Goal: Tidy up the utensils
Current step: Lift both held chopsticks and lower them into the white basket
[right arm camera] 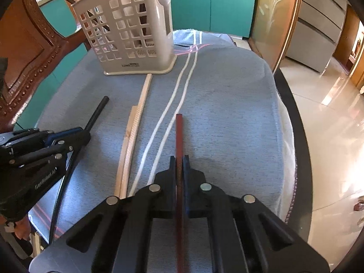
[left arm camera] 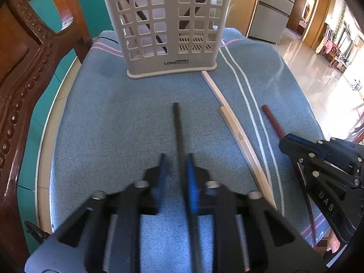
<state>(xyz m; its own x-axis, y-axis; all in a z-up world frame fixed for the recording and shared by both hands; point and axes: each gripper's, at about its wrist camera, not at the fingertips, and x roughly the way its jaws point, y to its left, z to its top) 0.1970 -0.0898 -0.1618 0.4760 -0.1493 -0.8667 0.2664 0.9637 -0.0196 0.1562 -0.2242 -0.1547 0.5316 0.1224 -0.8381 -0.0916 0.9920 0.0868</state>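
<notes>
chopsticks thin, stiff, light, likely slippery — left gripper (left arm camera: 176, 166) clamped on black chopstick (left arm camera: 178, 132), right gripper (right arm camera: 179, 161) clamped on red chopstick (right arm camera: 179, 134), both gripped mid-shaft over towel (right arm camera: 227, 113), near holder (right arm camera: 127, 34).

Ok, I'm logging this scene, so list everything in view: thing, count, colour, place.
holder: one, beige, lattice-walled, upright at the cloth's far end, sticks inside
black chopstick: one, between the left gripper's jaws
red chopstick: one, clamped in the right gripper
pale chopsticks: two, light wood, flat on the cloth between the grippers
cloth: one, blue with white stripes, covering the table
chair: one, carved brown wood, left side
left gripper: black, blue pads
right gripper: black
</notes>
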